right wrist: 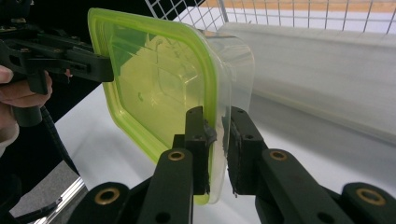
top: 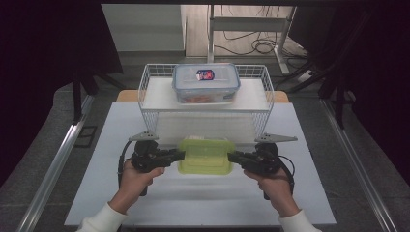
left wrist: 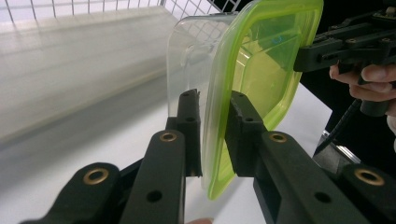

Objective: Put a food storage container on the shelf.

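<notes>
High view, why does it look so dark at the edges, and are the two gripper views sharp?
High view: dark at both sides, bright on the white table. Left gripper view: the green-lidded container is sharp, the wire basket behind is washed out by glare. Right gripper view: near jaws sharp, the background is soft and pale.

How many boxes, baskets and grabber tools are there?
Lidded boxes: 2, the green-lidded box and the blue-lidded box
Wire baskets: 1, the white wire basket
Grabber tools: 2, the left gripper and the right gripper, both clamped on the green lid's rim
Total: 5
</notes>
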A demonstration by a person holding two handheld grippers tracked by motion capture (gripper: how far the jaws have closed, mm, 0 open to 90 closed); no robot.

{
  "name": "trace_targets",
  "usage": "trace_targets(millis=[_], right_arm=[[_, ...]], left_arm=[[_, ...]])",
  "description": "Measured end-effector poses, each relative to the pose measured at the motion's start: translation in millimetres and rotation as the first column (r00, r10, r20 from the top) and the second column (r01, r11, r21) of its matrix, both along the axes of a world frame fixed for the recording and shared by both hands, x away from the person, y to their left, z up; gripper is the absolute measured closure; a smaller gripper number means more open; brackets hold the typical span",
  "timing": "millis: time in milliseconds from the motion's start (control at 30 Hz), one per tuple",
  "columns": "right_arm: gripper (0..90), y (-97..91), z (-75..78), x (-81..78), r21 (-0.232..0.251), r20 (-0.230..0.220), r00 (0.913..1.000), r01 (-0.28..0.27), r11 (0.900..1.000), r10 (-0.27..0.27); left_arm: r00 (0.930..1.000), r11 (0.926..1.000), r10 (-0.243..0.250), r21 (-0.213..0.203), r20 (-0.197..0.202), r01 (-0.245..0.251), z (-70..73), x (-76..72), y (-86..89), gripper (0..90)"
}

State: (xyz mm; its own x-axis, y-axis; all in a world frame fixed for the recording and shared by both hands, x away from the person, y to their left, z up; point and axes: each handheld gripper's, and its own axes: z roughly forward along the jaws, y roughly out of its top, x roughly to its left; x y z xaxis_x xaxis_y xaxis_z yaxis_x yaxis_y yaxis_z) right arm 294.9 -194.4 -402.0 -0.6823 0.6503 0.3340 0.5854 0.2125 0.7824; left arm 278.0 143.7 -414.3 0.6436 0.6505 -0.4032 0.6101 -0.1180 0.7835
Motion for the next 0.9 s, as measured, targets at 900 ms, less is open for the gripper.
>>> trace_targets(millis=[900], right_arm=[[79.3, 5.4, 46.3, 15.6, 0.003, 0.044, 0.999, -0.009, 1.0, 0.009]], left_arm=[[0.9973, 0.9999, 0.015, 0.005, 0.072, -0.015, 50.3, 12.4, 3.8, 78.0]])
